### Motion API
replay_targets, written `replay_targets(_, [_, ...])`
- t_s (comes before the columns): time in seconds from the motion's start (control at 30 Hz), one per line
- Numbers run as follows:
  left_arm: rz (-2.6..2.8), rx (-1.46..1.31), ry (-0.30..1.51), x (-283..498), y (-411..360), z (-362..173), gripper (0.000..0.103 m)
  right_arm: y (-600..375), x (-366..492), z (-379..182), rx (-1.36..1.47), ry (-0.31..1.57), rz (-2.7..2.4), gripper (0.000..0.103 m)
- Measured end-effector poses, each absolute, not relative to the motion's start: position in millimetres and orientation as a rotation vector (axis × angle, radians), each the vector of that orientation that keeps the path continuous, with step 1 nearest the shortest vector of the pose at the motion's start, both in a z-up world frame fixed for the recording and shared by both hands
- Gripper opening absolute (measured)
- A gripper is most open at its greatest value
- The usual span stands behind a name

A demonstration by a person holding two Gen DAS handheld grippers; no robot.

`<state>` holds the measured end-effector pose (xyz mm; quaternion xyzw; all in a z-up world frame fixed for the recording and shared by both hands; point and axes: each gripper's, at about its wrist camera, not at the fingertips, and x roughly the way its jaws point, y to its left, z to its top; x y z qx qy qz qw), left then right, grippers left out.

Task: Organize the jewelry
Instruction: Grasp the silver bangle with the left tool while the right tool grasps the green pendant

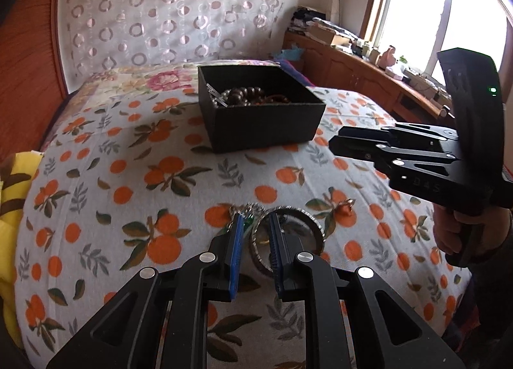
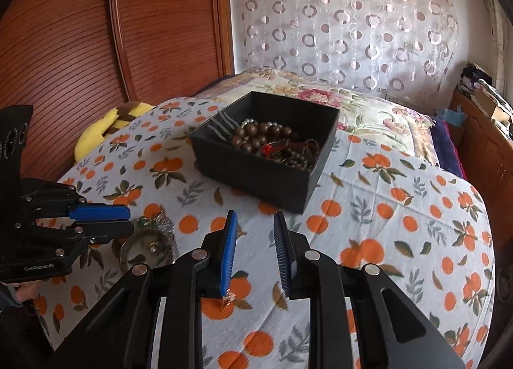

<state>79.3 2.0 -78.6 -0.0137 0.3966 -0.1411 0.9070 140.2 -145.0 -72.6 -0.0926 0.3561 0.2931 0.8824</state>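
Left claw (image 1: pixel 253 225): blue-padded fingers apart with a narrow gap, hovering low over a small jewelry heap on the bed (image 1: pixel 192 176); holding nothing.
Bangle (image 1: pixel 288 234): silver ring lying flat on the orange-print sheet, just past the left claw's tips, at 1 o'clock from them.
Trinkets (image 1: pixel 248 209): small tangled pieces with a green bead, touching the bangle at its 10 o'clock.
Right claw (image 2: pixel 255 225): fingers moderately apart, empty, above the sheet; the box lies at its 12 o'clock.
Box (image 2: pixel 256 173): black, open-topped, resting on the bed, well apart from the bangle.
Beads (image 2: pixel 266 136): brown strings piled inside the box.
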Motion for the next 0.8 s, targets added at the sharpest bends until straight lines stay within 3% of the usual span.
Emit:
replay_targets(0.37, [-0.285, -0.011, 0.862, 77.1, -3.0, -90.9, 0.015, -136.7, 130.6, -77.7, -0.207, 0.756, 0.624, 0.026])
replay_targets(0.57, [-0.299, -0.026, 0.852, 73.2, 0.8, -90.0, 0.004, -131.9, 128.4, -84.2, -0.217, 0.772, 0.630, 0.026])
replay_targets(0.8, [-0.280, -0.074, 0.789, 51.0, 20.1, -72.2, 0.005, -116.1, 126.4, -88.2, -0.231, 0.787, 0.652, 0.026])
